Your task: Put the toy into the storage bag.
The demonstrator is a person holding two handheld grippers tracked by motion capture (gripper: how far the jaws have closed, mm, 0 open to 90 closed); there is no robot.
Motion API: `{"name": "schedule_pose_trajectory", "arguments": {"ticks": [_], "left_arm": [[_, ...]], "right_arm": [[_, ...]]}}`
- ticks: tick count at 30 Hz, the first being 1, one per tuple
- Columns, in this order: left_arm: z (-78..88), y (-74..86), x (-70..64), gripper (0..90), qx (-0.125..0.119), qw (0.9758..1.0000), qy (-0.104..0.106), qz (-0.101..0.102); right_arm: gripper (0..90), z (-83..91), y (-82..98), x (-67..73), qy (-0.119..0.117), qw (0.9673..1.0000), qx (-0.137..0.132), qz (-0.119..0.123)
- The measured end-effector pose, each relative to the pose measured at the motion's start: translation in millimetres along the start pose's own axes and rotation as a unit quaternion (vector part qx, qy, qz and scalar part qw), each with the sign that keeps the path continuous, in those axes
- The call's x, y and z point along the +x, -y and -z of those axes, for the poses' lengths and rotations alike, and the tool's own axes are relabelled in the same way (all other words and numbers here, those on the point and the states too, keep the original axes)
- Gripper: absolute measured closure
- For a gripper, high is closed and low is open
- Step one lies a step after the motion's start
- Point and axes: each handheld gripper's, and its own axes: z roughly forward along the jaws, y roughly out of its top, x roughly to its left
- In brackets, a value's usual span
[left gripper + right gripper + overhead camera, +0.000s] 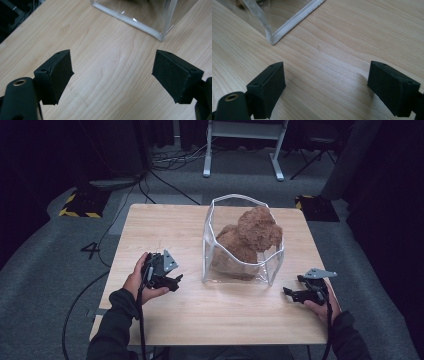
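Black tongs (177, 281), dark sleeves (112, 325)

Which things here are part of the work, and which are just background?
In the job: clear bag; brown lumpy stuff inside it; left tongs and right tongs, both open and empty.

Lying about: floor cables; white frame legs; yellow-black striped plates.

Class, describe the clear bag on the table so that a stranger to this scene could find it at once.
Start at the light wooden table and look to its middle, between the left gripper and the right gripper. There stands the clear bag, upright and open-topped with pale seams. It alone is see-through, holding brown fuzzy lumps.
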Motion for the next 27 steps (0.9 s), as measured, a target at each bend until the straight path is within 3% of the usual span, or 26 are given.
{"name": "schedule_pose_trajectory", "arguments": {"ticks": [16, 19, 21, 27], "left_arm": [[-11.3, 32.3, -2.0, 16.6, 0.024, 0.9996, 0.004, 0.011], [-12.8, 35.7, -1.0, 16.7, 0.040, 0.9987, 0.019, 0.025], [-13.6, 40.0, -2.2, 16.8, 0.029, 0.9992, 0.009, 0.024], [-18.8, 51.8, -6.3, 16.8, 0.040, 0.9988, 0.008, 0.028]], "right_arm": [[14.2, 0.0, 0.0, 0.0, 0.000, 1.0000, 0.000, 0.000], [14.2, 0.0, 0.0, 0.0, 0.000, 1.0000, 0.000, 0.000], [14.2, 0.0, 0.0, 0.0, 0.000, 1.0000, 0.000, 0.000], [14.2, 0.0, 0.0, 0.0, 0.000, 1.0000, 0.000, 0.000]]}}
